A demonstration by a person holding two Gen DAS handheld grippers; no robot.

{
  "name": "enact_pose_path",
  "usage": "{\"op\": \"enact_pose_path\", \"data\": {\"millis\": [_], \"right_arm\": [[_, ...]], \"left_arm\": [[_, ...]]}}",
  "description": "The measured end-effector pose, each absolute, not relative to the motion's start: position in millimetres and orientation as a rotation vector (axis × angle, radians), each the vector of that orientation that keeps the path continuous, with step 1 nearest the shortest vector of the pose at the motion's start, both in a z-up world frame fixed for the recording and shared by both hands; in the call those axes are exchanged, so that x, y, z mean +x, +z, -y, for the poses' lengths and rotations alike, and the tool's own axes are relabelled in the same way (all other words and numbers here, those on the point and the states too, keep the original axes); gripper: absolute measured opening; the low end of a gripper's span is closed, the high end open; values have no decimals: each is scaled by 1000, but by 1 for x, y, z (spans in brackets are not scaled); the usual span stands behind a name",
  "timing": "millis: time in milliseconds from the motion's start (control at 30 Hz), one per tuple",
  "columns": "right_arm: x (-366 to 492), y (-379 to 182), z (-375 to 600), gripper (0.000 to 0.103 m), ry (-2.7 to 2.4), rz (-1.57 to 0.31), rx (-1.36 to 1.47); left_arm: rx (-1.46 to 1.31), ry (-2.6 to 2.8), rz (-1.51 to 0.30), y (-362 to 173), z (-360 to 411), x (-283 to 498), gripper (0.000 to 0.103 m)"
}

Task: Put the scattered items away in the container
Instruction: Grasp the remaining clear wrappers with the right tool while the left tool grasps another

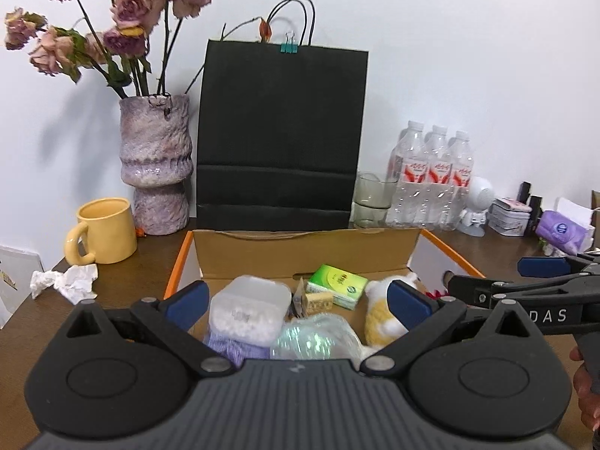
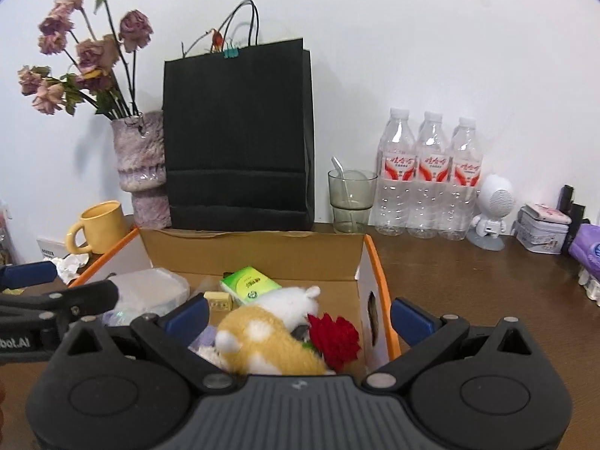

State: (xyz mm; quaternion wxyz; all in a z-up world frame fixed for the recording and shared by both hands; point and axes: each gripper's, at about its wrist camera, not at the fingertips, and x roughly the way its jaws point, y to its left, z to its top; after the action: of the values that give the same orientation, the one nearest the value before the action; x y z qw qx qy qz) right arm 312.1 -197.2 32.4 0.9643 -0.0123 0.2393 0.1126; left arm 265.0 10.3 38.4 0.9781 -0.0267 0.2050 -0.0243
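Observation:
An open cardboard box (image 1: pixel 300 255) with orange edges stands on the brown table; it also shows in the right wrist view (image 2: pixel 262 255). It holds a clear plastic tub (image 1: pixel 249 307), a green tissue pack (image 1: pixel 337 285), a yellow-white plush toy (image 2: pixel 270 333), a red rose (image 2: pixel 333 337), a shiny clear wrap (image 1: pixel 315 337) and a purple item (image 1: pixel 228 348). My left gripper (image 1: pixel 298 303) is open and empty over the box's near side. My right gripper (image 2: pixel 300 317) is open and empty over the plush and rose.
Behind the box stand a black paper bag (image 1: pixel 281 135), a vase of dried roses (image 1: pixel 155 165), a yellow mug (image 1: pixel 103 230), a glass (image 2: pixel 350 200) and water bottles (image 2: pixel 429 176). Crumpled tissue (image 1: pixel 65 281) lies left. A white figurine (image 2: pixel 491 212), tins and a purple pack (image 1: pixel 562 230) lie right.

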Motion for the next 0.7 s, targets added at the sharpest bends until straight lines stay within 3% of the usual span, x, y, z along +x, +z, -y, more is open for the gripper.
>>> {"op": "enact_pose_path", "data": {"millis": [233,433,567,700], "right_arm": [[266,25,210,103,239,-491,-37],[257,4,202,94,285,-565,-26],[265,-16,193,77,307,-632,-27],[271,-29,185,75,327,-670,-8]], "left_arm": [[-95,-48,-459,18,-12,229,103],[-134,-21,-484,2,-10,218,103],[-160,-4,-535,-9,-16,223,102],[-170,-17,-572,-17,-18,229,100]]}}
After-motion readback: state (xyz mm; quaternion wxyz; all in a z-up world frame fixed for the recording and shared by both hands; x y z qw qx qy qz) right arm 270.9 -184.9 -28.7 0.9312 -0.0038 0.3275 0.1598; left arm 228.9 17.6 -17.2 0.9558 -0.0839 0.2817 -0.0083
